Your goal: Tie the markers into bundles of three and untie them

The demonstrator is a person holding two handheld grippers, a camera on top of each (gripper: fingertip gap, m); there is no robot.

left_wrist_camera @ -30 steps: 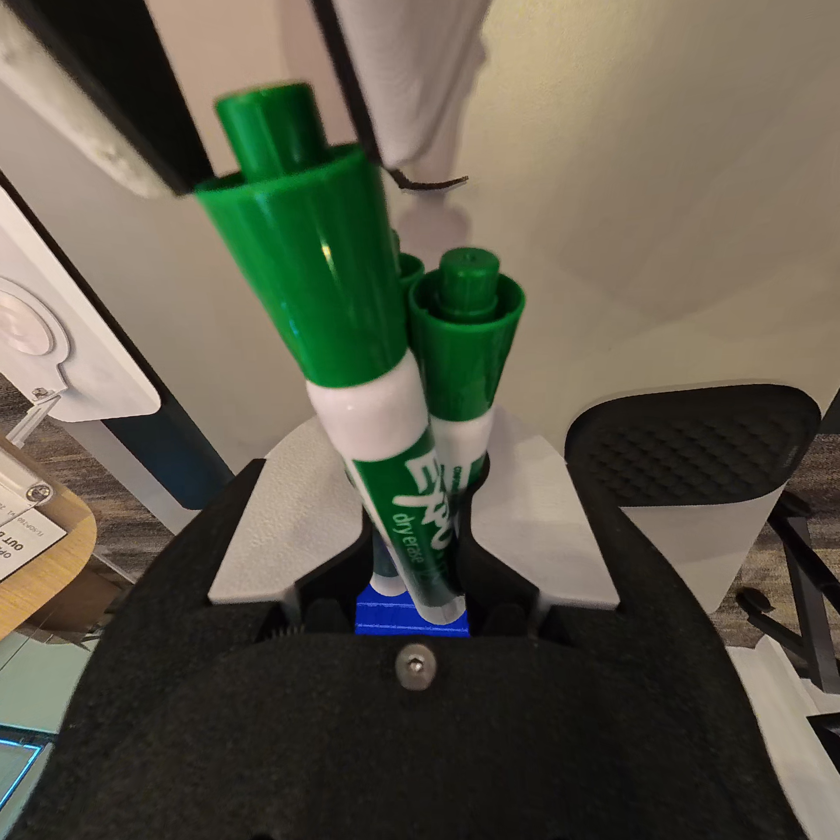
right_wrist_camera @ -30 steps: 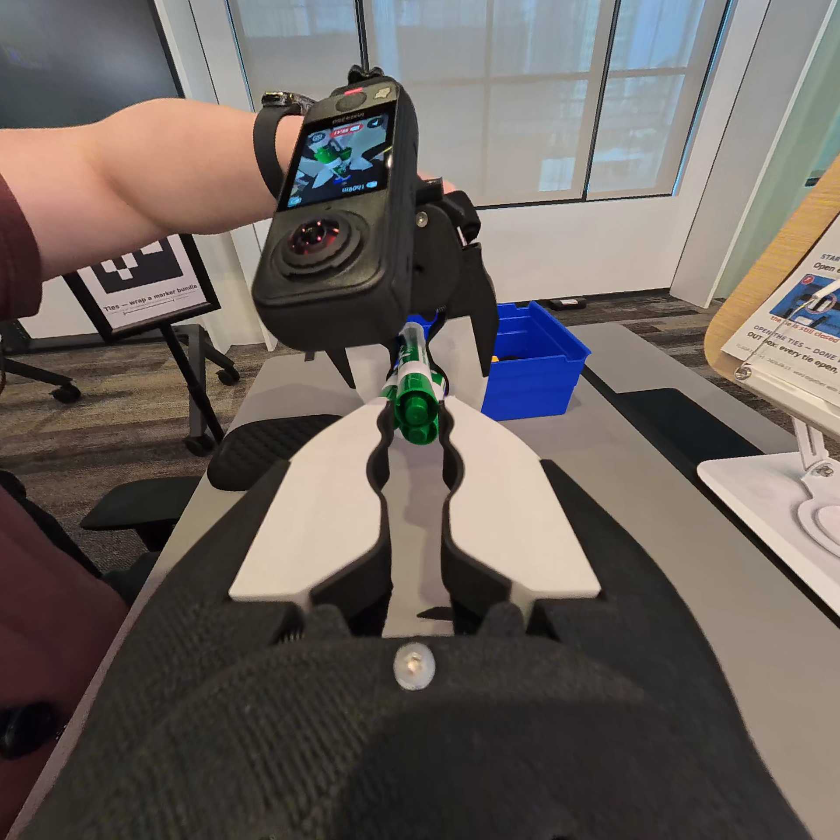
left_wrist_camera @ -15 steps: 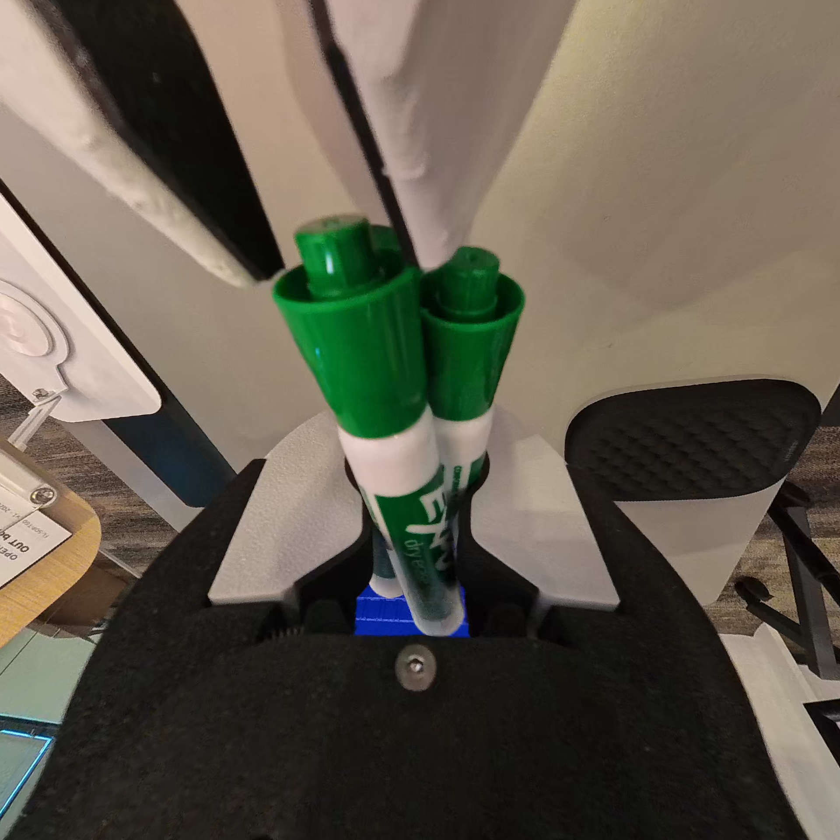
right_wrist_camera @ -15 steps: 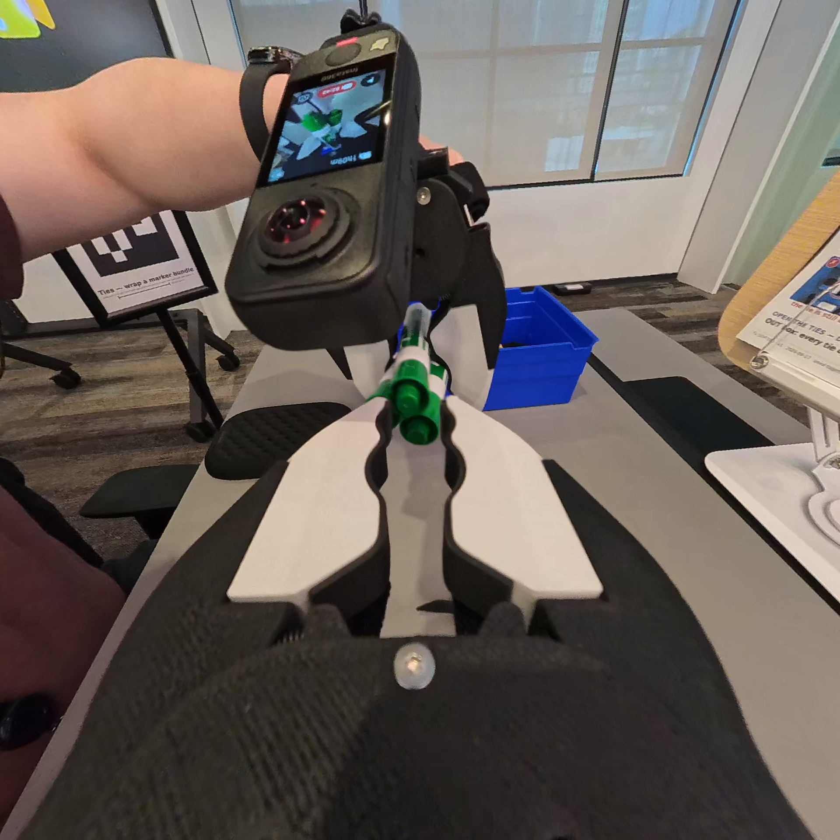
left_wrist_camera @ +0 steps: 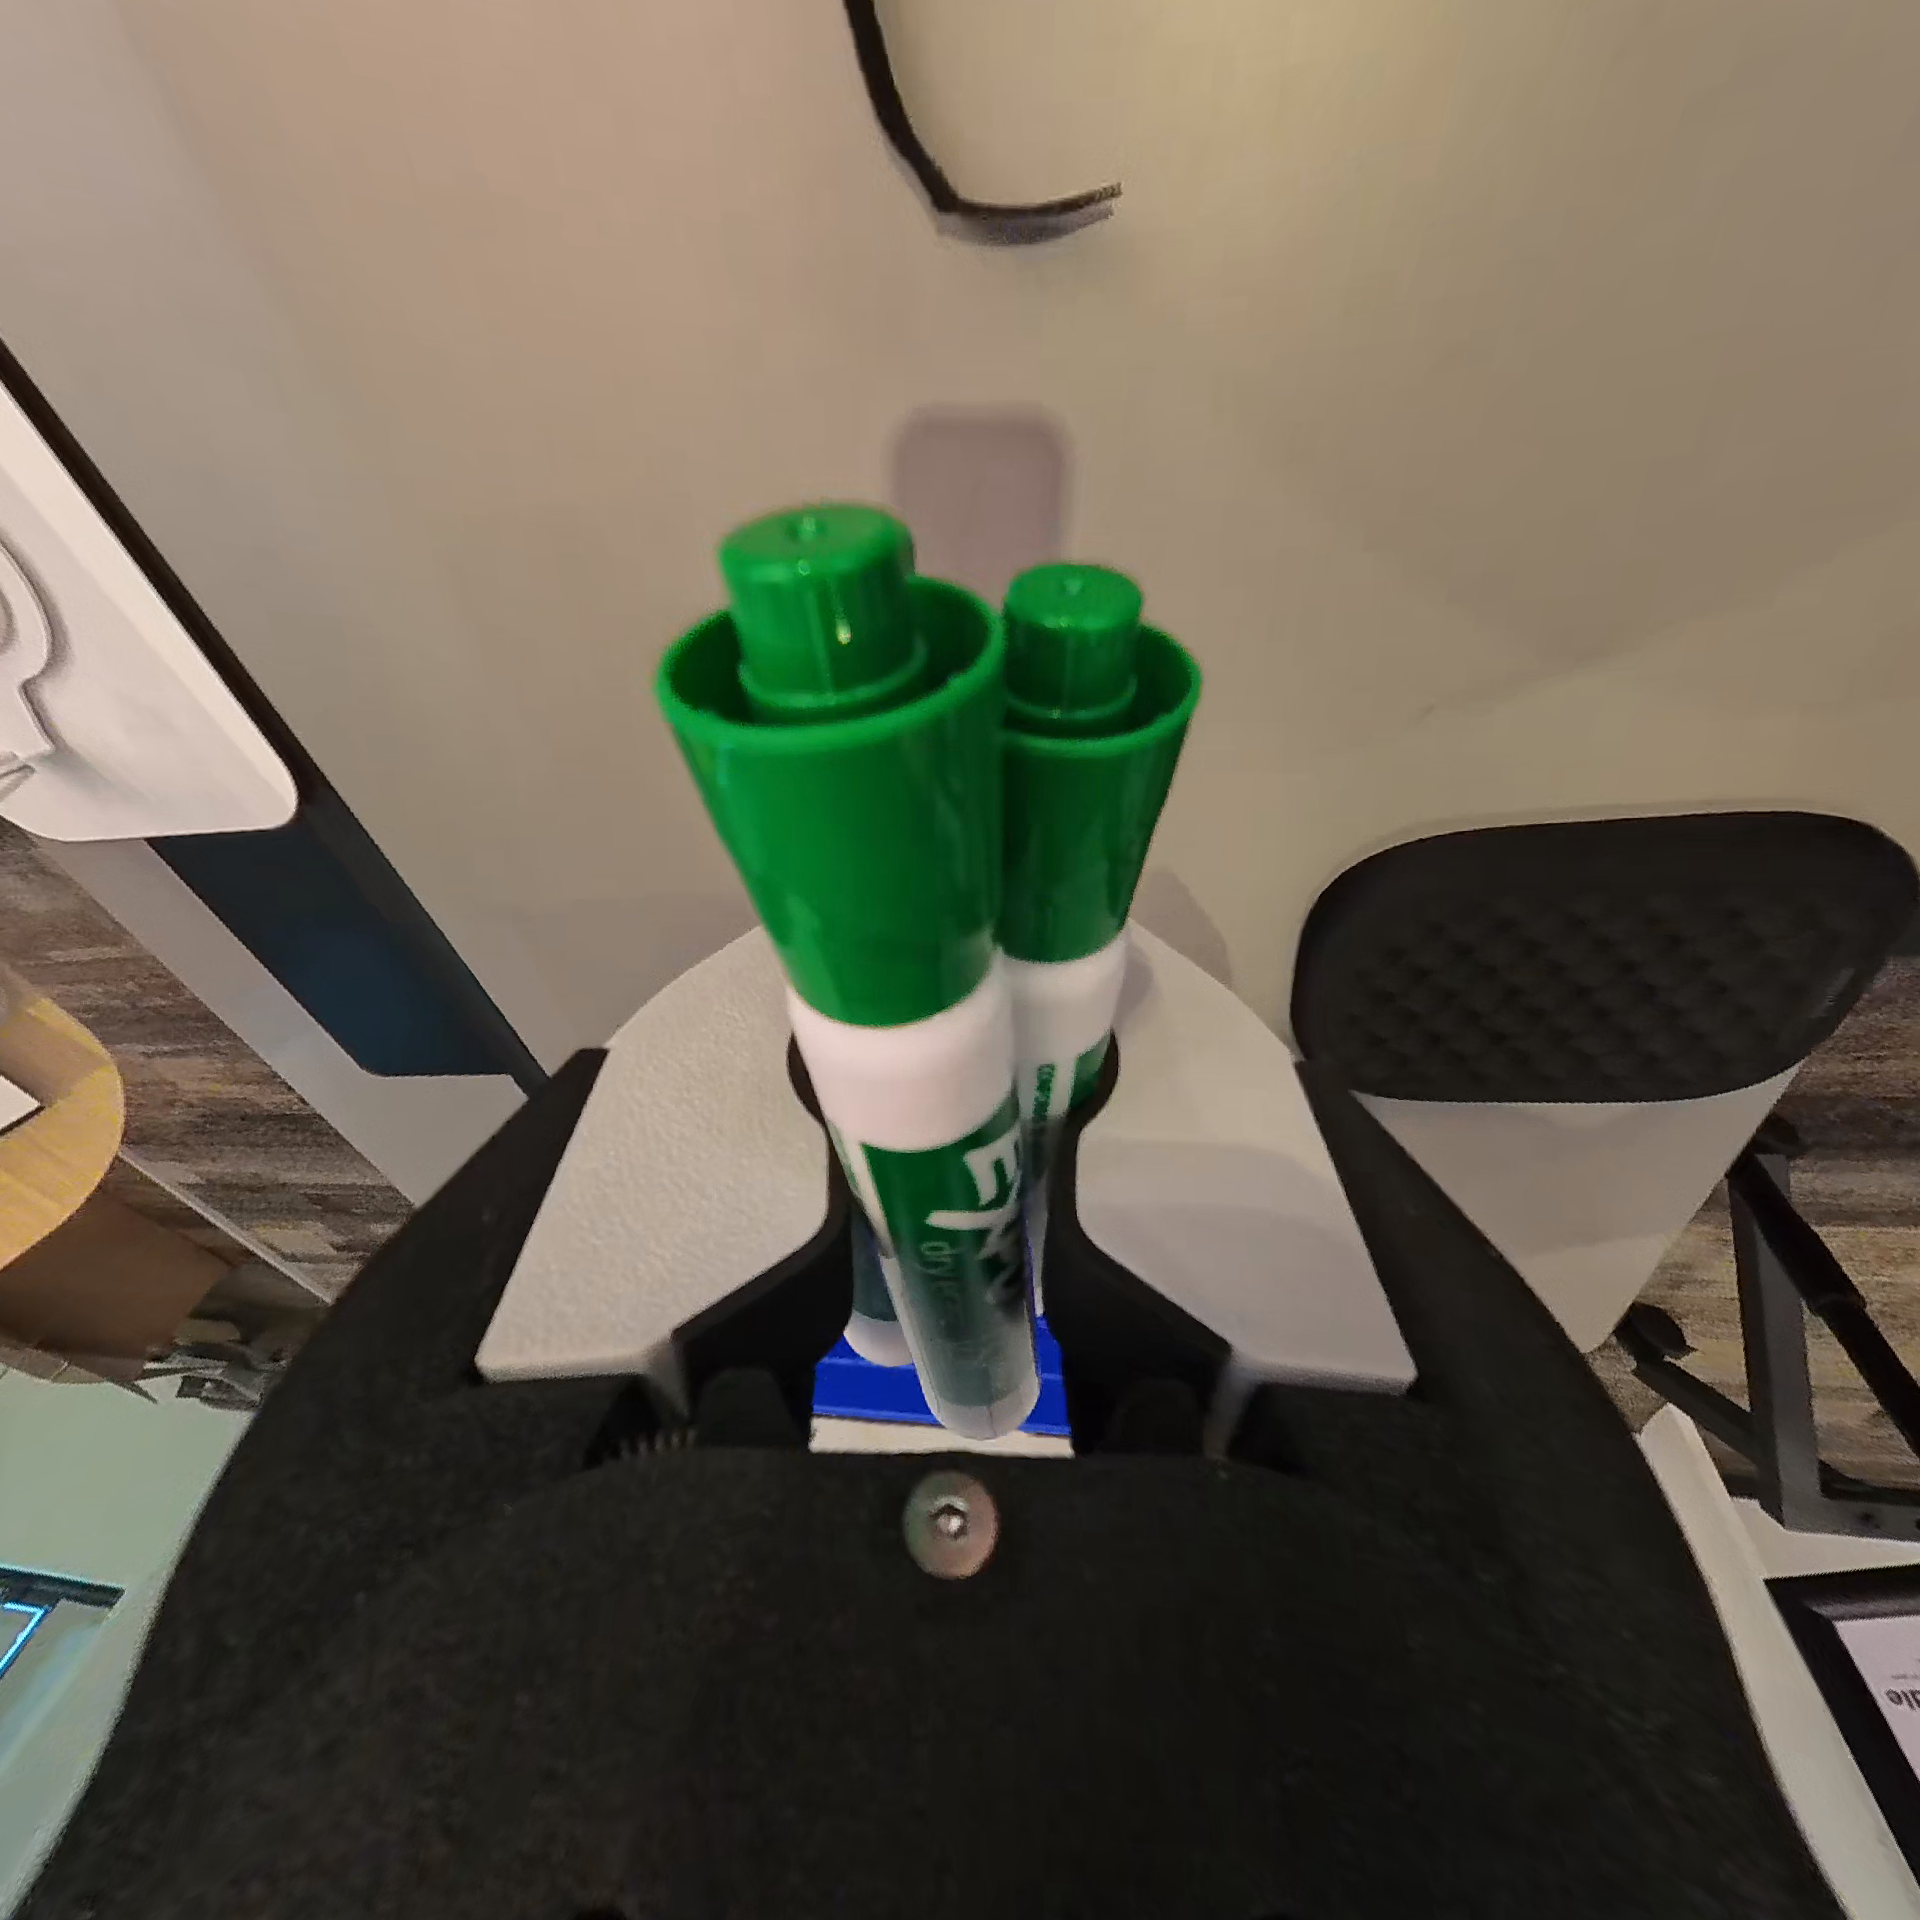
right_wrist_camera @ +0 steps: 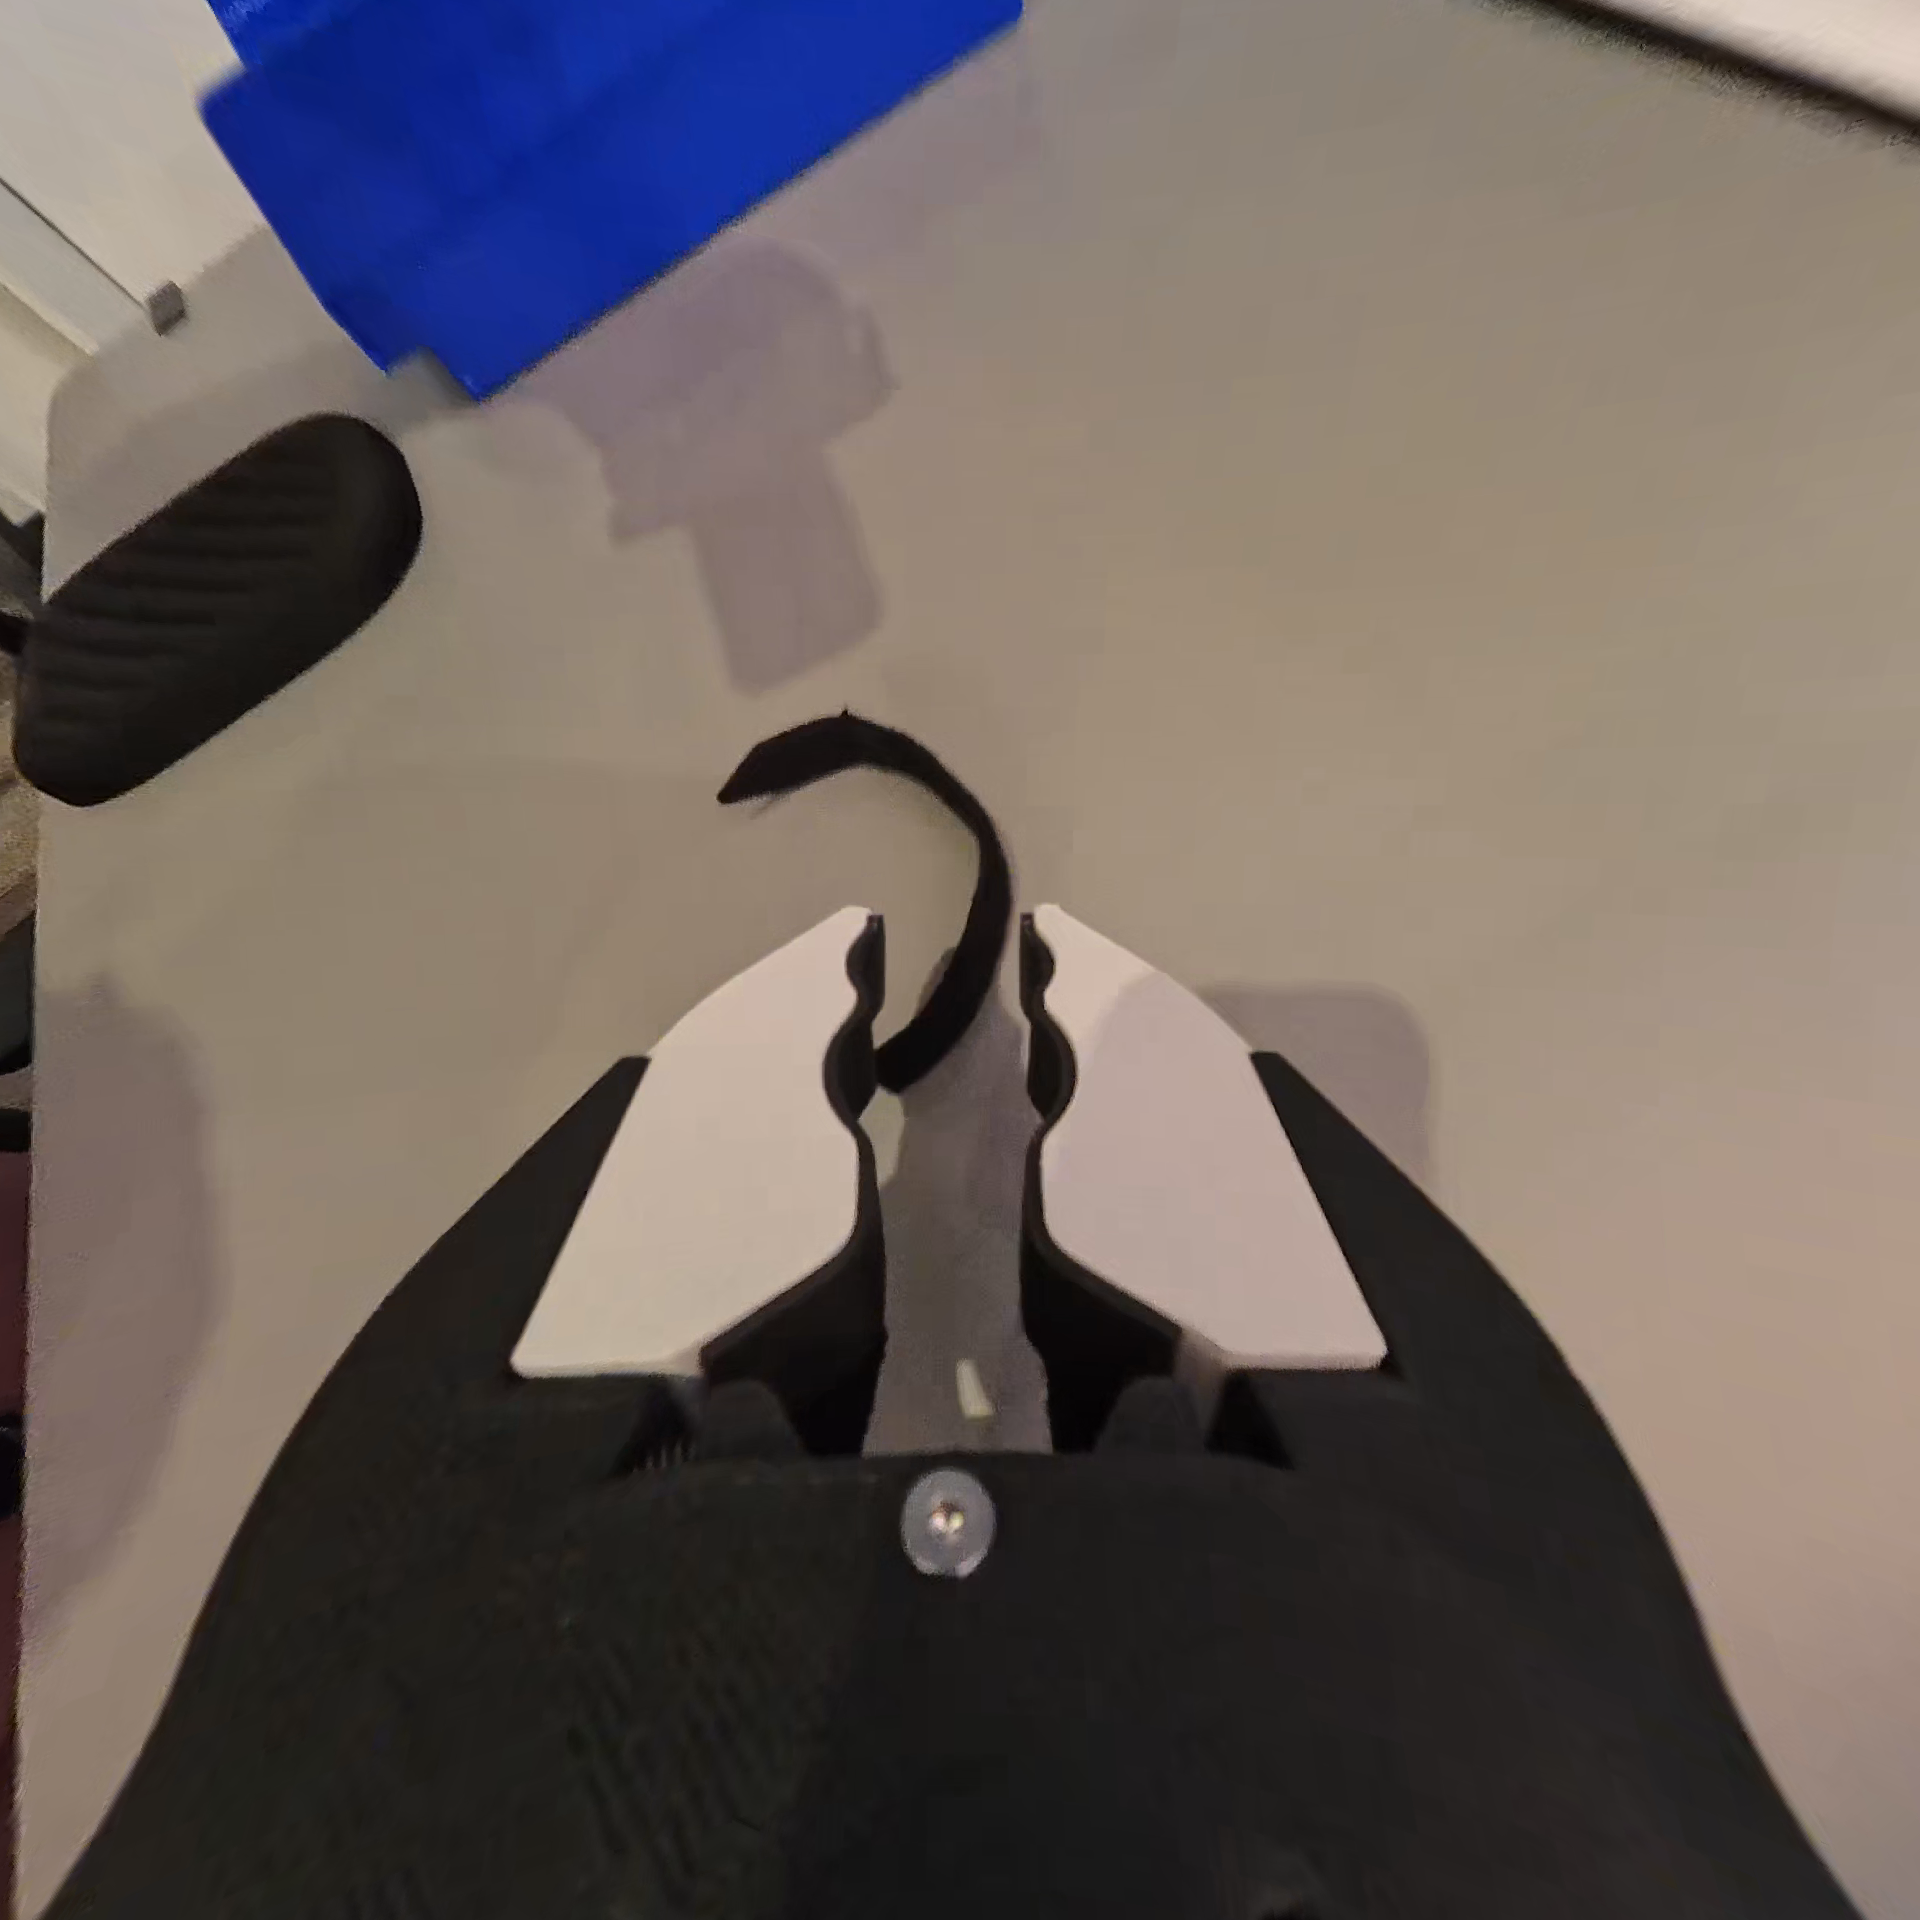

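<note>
My left gripper [left_wrist_camera: 951, 997] is shut on a bunch of green markers [left_wrist_camera: 862, 831], caps pointing away from me over the grey table [left_wrist_camera: 1455, 468]. Two caps show side by side, and the end of a third barrel shows below them. A black strap [left_wrist_camera: 977, 197] lies on the table beyond the caps. My right gripper [right_wrist_camera: 951, 925] is open and points down at the table. The curled black strap [right_wrist_camera: 966, 894] lies there, one end in the gap between the fingers and the other end curling off to the left. I cannot tell whether the fingers touch it.
A blue bin [right_wrist_camera: 582, 177] stands on the table beyond the strap, to the left. A black chair armrest [right_wrist_camera: 208, 613] sits at the table's left edge; it also shows in the left wrist view [left_wrist_camera: 1600, 956]. A white stand base [left_wrist_camera: 135, 727] is at the left. There is about 20 centimeters between the tips of the two grippers.
My right gripper has swung away from the markers and down to the table, over the black strap. It has left the left wrist view. The nearest marker has settled in line with the others.
</note>
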